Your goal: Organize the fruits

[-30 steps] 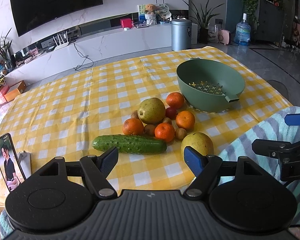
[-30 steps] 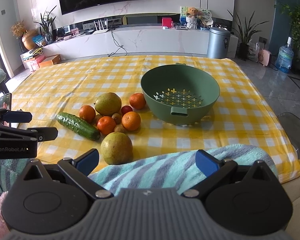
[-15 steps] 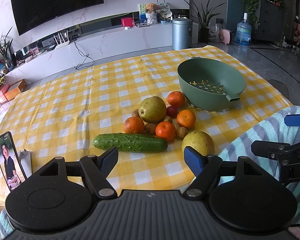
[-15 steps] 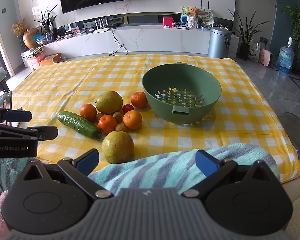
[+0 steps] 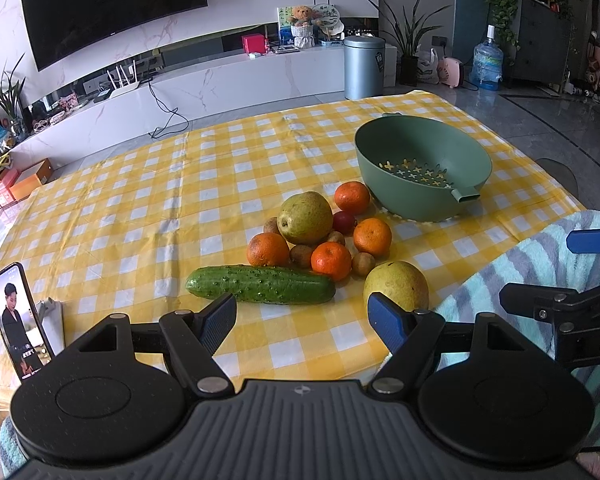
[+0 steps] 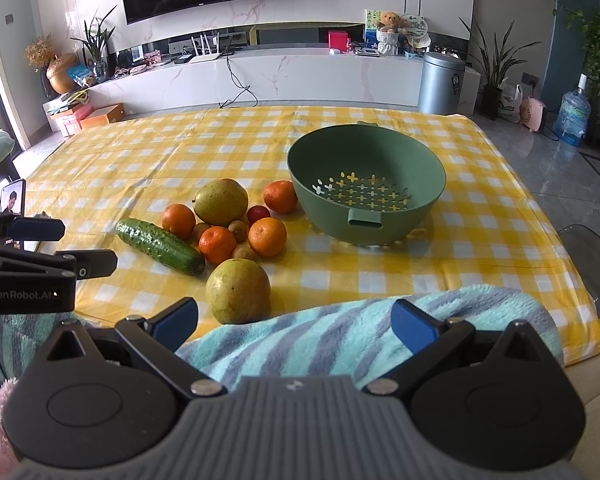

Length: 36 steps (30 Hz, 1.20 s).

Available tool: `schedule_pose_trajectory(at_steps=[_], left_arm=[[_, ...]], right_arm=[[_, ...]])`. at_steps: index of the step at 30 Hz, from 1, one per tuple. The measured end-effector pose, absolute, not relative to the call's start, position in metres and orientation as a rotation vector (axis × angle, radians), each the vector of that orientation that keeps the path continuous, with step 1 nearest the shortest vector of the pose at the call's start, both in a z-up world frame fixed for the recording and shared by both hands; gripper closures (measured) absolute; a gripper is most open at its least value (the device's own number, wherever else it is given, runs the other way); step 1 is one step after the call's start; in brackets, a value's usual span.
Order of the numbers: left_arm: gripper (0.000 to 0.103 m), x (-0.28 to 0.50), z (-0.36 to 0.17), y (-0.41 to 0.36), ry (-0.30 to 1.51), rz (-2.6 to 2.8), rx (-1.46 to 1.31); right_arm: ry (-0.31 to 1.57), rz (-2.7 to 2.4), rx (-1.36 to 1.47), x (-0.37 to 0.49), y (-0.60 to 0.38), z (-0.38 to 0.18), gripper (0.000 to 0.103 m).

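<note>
A pile of fruit lies mid-table on the yellow checked cloth: two yellow-green pears (image 5: 305, 218) (image 6: 238, 290), several oranges (image 5: 331, 261) (image 6: 267, 237), small brown kiwis (image 5: 363, 263), a red plum (image 5: 344, 222) and a cucumber (image 5: 261, 290) (image 6: 160, 246). An empty green colander bowl (image 5: 422, 168) (image 6: 366, 190) stands just right of the pile. My left gripper (image 5: 302, 320) is open, held near the table's front edge behind the cucumber. My right gripper (image 6: 294, 322) is open too, above a striped teal sleeve, with the near pear ahead on its left.
A phone (image 5: 18, 320) on a stand plays a video at the front left corner. A teal striped fleece sleeve (image 6: 360, 332) lies over the front edge. The table's right edge (image 6: 560, 240) drops to a tiled floor. A white TV counter and a grey bin (image 5: 363, 66) stand beyond.
Both grippers have eased slightly forward and upward toward the fruit; the pile and bowl sit a little lower in view. Nothing has been picked up or shifted.
</note>
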<state>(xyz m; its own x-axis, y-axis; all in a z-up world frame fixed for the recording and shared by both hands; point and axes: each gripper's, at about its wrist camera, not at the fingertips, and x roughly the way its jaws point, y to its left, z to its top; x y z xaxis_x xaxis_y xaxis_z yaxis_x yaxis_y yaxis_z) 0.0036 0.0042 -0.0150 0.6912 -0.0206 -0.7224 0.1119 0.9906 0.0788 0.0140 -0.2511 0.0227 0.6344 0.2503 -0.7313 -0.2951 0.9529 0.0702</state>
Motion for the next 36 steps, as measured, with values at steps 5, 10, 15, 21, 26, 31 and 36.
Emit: schedule_pose_trajectory(at_steps=[5,10,15,21,26,31,36], left_arm=[[0.015,0.004,-0.015,0.004,0.805,-0.074,0.12],[0.015,0.004,-0.015,0.004,0.806,-0.074,0.12],[0.015,0.004,-0.015,0.004,0.806,-0.074,0.12],[0.015,0.003,-0.015,0.003,0.804,-0.072,0.121],[0.017,0.001,-0.013,0.008,0.782,-0.088,0.123],[0.028,0.007,-0.015,0.02,0.812,-0.106,0.058],[0.028,0.016,-0.019,0.028,0.841,-0.109,0.005]], right_arm=[[0.827,0.312,-0.058,0.014,-0.251,0.023,0.004],[0.828,0.313,-0.06,0.013,-0.25,0.022,0.004],[0.829,0.316,-0.063,0.013,-0.248,0.021,0.004],[0.828,0.335,-0.059,0.014,-0.245,0.019,0.004],[0.827,0.347,-0.04,0.021,-0.242,0.016,0.004],[0.833,0.378,-0.042,0.031,-0.231,0.009,0.004],[0.842,0.41,-0.054,0.043,-0.216,0.0,0.012]])
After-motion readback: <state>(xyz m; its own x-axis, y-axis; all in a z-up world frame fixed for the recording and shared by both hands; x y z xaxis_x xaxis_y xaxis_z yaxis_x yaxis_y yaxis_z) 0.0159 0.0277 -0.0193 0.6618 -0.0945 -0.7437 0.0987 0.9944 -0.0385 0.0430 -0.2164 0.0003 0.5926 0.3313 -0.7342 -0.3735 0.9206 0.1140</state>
